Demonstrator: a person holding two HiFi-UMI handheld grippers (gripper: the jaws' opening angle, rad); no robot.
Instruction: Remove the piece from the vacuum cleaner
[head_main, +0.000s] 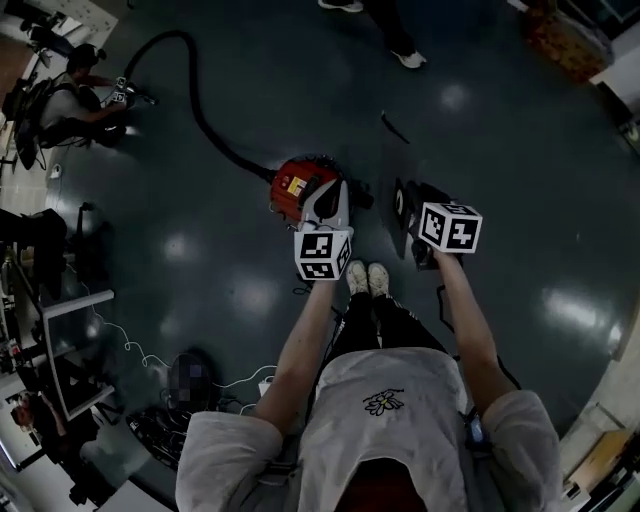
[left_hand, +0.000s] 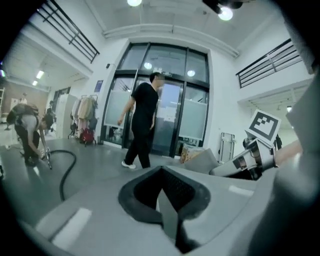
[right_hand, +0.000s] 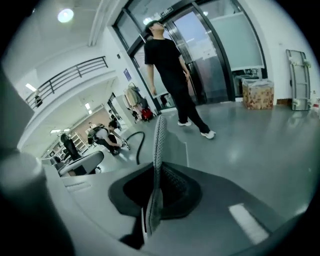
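We read the left gripper (head_main: 328, 196) and the right gripper (head_main: 408, 206) as closed, jaws together on nothing. Both are held above the floor (head_main: 500, 150). The red vacuum cleaner (head_main: 296, 188) stands on the floor ahead of the person's feet, untouched. We judge that no piece is in hand. The dim head view does not show which piece is meant, and the left gripper covers part of the cleaner.
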